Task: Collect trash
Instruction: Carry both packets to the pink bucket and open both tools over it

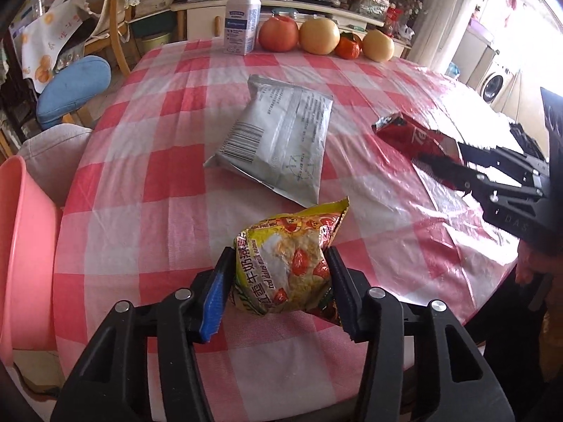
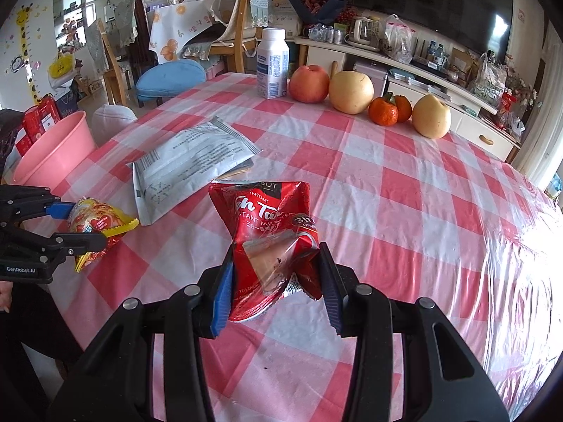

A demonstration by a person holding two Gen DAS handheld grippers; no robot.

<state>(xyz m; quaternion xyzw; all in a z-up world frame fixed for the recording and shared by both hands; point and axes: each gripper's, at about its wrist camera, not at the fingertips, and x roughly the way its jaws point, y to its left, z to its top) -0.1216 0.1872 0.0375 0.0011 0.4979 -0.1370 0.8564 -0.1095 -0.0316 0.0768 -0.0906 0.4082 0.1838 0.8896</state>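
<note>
Trash on checked table: yellow oatmeal packet clamped in left gripper; red tea packet clamped in right gripper; grey pouch lies loose ahead of both.

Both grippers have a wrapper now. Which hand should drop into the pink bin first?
Left, probably. The pink bin sits just off the table edge on the left gripper side, right beside its yellow oatmeal packet. The right gripper, holding the red tea sachet, would have to cross over.
</note>
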